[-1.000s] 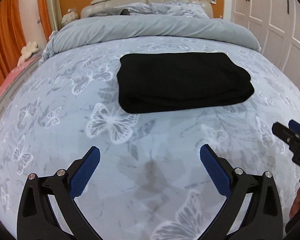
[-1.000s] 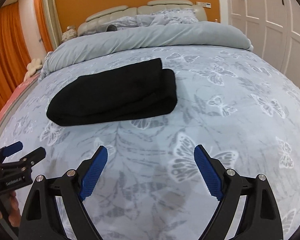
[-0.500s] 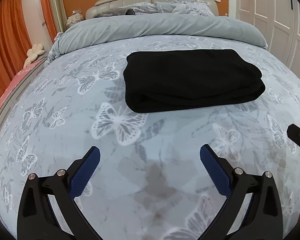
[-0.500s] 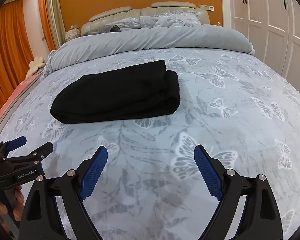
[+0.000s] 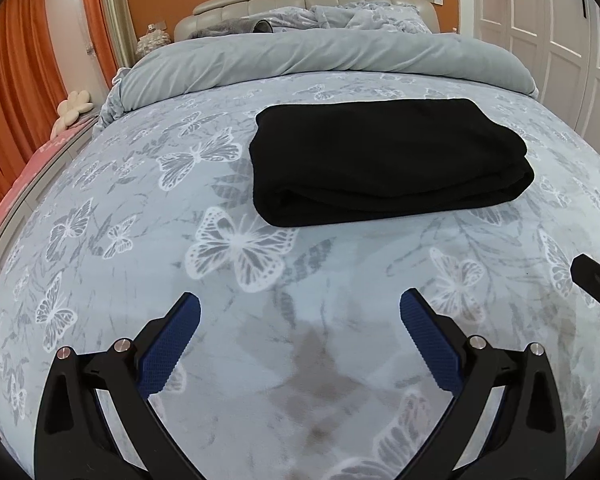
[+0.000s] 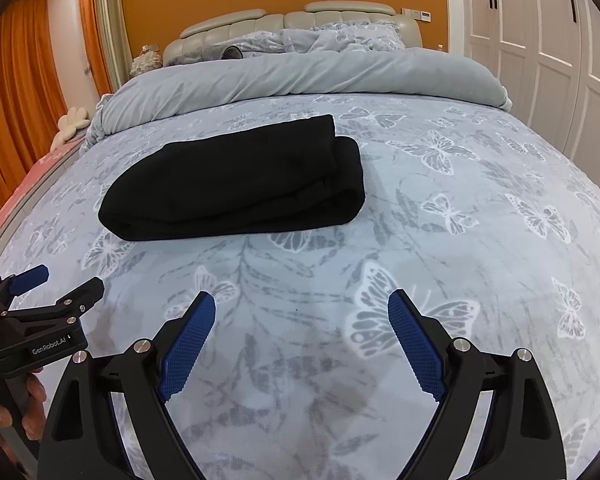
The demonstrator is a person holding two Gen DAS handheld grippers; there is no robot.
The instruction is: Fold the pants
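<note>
Black pants [image 5: 384, 160] lie folded into a thick rectangle on the butterfly-print bedspread [image 5: 100, 208]; the right wrist view shows the same bundle [image 6: 236, 184] left of centre. My left gripper [image 5: 300, 308] hovers open over bare bedspread, well short of the pants, nothing between its blue pads. My right gripper [image 6: 302, 306] is open too, over the spread nearer than the bundle. The left gripper [image 6: 70, 280] also shows at the right view's left edge, held by a hand [image 6: 4, 412]. The right gripper's tip [image 5: 596, 276] pokes in at the left view's right edge.
A rolled grey duvet [image 6: 292, 76] crosses the bed beyond the pants, with pillows and a padded headboard [image 6: 284, 20] behind. Orange curtains [image 5: 16, 80] hang on the left, white wardrobe doors [image 6: 540, 48] on the right. A darker patch [image 5: 320, 384] marks the spread near my left gripper.
Both views have tilted slightly upward, so the pants sit lower in frame and more headboard shows. The pants lie as before and both grippers stay open.
</note>
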